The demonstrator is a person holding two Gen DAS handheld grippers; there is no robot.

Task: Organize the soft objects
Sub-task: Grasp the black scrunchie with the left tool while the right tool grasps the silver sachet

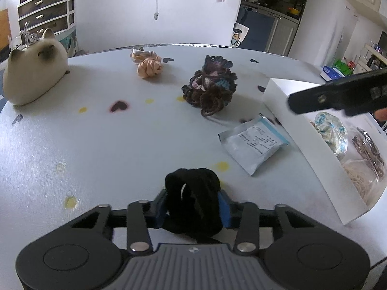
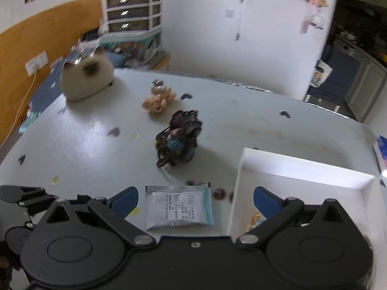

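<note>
Both left gripper [image 1: 192,205] fingers [image 1: 223,209] pinch the black scrunchie [image 1: 193,198].

The right gripper [image 2: 196,201] has its jaws wide apart above the counter [image 2: 241,125]. Between the blue pads lies a flat sealed packet [image 2: 179,207], not touched by them. The right pad hangs over the white box [image 2: 302,166]. Further away stand a dark yarn bundle [image 2: 179,137], peach scrunchies [image 2: 158,99] and a plush cat [image 2: 87,78].
</note>
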